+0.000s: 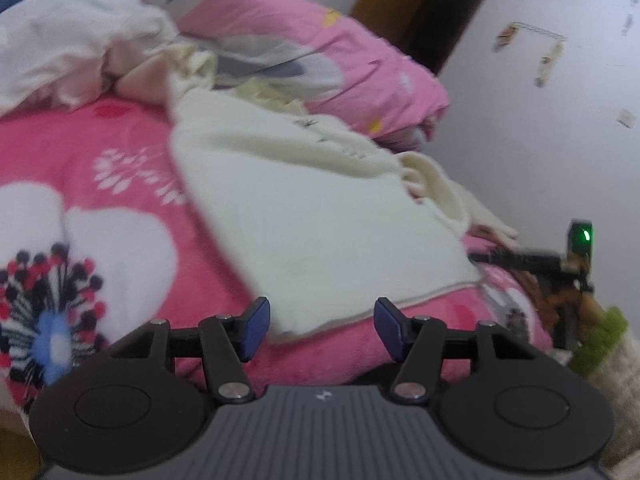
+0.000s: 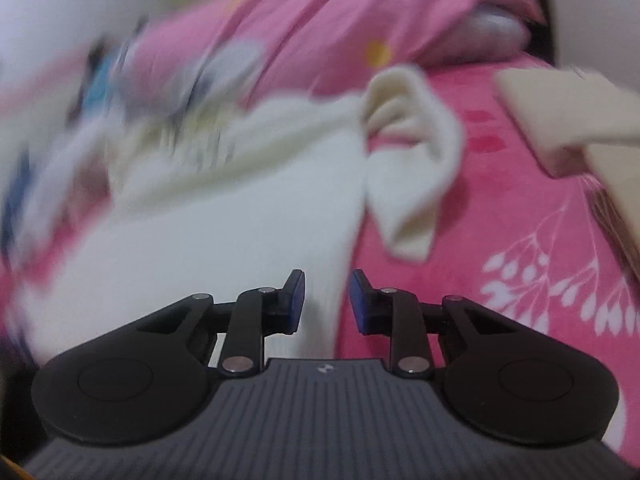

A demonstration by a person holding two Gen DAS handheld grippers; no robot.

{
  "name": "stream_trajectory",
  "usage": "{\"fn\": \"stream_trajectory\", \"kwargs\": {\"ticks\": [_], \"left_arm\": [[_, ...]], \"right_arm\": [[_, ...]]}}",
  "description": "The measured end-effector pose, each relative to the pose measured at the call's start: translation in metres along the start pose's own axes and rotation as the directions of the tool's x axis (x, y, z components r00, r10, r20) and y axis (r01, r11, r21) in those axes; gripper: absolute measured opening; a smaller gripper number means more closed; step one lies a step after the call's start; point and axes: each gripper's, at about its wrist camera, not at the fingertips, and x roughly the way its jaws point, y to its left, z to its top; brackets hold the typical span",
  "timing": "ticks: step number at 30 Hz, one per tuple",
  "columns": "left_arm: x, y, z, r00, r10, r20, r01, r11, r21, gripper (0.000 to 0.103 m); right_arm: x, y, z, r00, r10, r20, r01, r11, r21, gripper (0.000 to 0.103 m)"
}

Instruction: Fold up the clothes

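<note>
A cream-white knit garment (image 1: pixel 304 208) lies spread on the pink floral bedspread (image 1: pixel 120 208); its sleeve (image 1: pixel 440 188) is bunched at the right. My left gripper (image 1: pixel 322 330) is open and empty, just short of the garment's near hem. In the right wrist view the same garment (image 2: pixel 224 224) lies ahead with a folded-over sleeve (image 2: pixel 412 168). My right gripper (image 2: pixel 326 302) is open, its jaws on either side of the garment's right edge, not closed on it. The right view is blurred on the left.
A rolled pink quilt (image 1: pixel 320 40) and a heap of white clothes (image 1: pixel 72 48) lie at the back of the bed. A white wall (image 1: pixel 560 120) borders the right side. The other gripper (image 1: pixel 576 252) shows at the left view's right edge. A beige object (image 2: pixel 568 120) sits at right.
</note>
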Motion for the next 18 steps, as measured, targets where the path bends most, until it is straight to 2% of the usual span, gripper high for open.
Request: {"fn": "stream_trajectory", "kwargs": {"ticks": [1, 2, 6, 8, 11, 14, 15, 17, 18], "left_arm": [[0.001, 0.002, 0.0, 1.0, -0.001, -0.005, 0.001, 1.0, -0.014, 0.056], [0.002, 0.004, 0.001, 1.0, -0.004, -0.008, 0.004, 1.0, -0.026, 0.056], [-0.002, 0.006, 0.002, 1.0, -0.014, 0.002, 0.014, 1.0, -0.011, 0.056], [-0.002, 0.006, 0.003, 1.0, -0.012, 0.005, 0.012, 1.0, -0.007, 0.056], [0.003, 0.008, 0.003, 1.0, -0.01, -0.011, 0.01, 0.999, -0.032, 0.056], [0.011, 0.009, 0.0, 0.999, 0.009, -0.037, -0.011, 0.999, -0.04, 0.056], [0.013, 0.009, -0.001, 0.999, 0.023, -0.047, -0.025, 0.999, -0.035, 0.055], [0.013, 0.01, -0.006, 0.996, 0.059, -0.064, -0.06, 0.998, -0.018, 0.055], [0.013, 0.011, -0.008, 0.995, 0.073, -0.071, -0.074, 0.997, -0.012, 0.054]], "right_arm": [[0.004, 0.004, -0.008, 0.999, -0.034, -0.036, 0.032, 0.997, -0.063, 0.023], [0.001, 0.005, -0.018, 0.998, -0.051, -0.024, 0.048, 0.993, -0.105, 0.023], [-0.021, -0.006, -0.019, 0.998, -0.053, -0.015, 0.053, 0.999, -0.009, 0.023], [-0.026, -0.004, -0.014, 0.996, -0.093, -0.01, 0.092, 0.996, -0.019, 0.023], [-0.03, -0.003, -0.006, 0.998, -0.054, 0.033, 0.053, 0.998, 0.028, 0.023], [-0.028, 0.01, -0.007, 0.996, -0.047, 0.078, 0.05, 0.998, -0.032, 0.023], [-0.024, 0.012, -0.011, 0.997, -0.033, 0.07, 0.038, 0.997, -0.061, 0.023], [-0.013, 0.014, -0.026, 0.997, -0.073, 0.004, 0.073, 0.989, -0.13, 0.023], [-0.015, 0.013, -0.035, 0.997, -0.079, 0.024, 0.082, 0.986, -0.147, 0.023]]}}
